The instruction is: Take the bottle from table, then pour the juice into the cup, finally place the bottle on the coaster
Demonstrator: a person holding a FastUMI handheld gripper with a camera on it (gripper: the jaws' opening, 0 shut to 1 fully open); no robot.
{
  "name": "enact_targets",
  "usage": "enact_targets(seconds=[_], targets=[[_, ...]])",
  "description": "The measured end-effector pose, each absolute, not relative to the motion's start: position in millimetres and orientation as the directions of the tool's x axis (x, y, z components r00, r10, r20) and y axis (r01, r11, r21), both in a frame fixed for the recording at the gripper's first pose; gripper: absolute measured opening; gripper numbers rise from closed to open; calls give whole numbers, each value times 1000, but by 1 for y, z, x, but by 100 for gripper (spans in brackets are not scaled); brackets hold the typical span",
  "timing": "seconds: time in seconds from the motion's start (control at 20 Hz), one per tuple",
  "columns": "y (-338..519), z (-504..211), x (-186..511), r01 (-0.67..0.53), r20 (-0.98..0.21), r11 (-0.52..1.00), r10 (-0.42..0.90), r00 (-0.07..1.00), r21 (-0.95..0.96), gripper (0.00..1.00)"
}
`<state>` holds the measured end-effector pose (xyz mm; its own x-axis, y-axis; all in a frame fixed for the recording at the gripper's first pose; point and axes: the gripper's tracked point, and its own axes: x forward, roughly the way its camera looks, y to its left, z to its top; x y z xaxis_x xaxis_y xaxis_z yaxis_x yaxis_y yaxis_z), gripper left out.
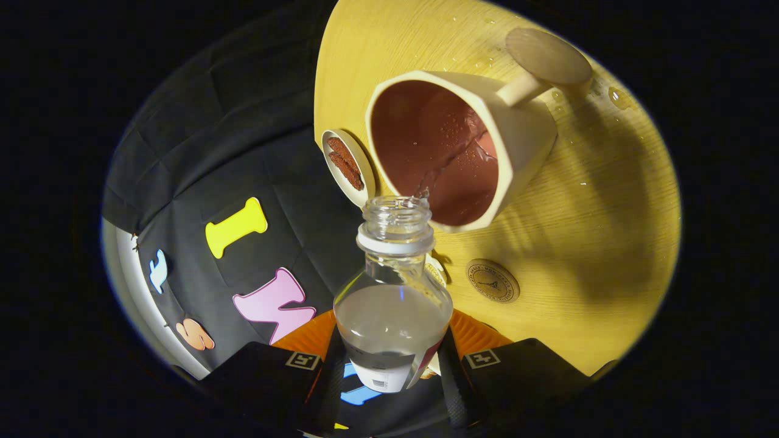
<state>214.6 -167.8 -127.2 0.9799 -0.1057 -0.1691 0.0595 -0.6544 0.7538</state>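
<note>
A clear plastic bottle (393, 304), uncapped and partly full of clear liquid, is held between my fingers, with my gripper (394, 364) shut on its labelled lower body. The bottle is tilted, its mouth at the rim of a cream cup (523, 140) with a reddish-brown inside. A thin stream runs from the mouth into the cup, and liquid pools at the cup's bottom. The cup's handle points away from me toward a round wooden coaster (548, 56) just beyond it on the light wooden table (608, 231).
A small round dish (347, 162) holding brown pieces sits beside the cup near the table's edge. A small stamped wooden disc (493, 280) lies on the table close to the bottle's shoulder. Water drops (619, 97) dot the wood near the coaster.
</note>
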Motion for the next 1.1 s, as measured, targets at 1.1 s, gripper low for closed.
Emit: enact_targets(seconds=[1.1], targets=[[-198, -84, 207, -84, -163, -862, -189, 968, 501, 71]])
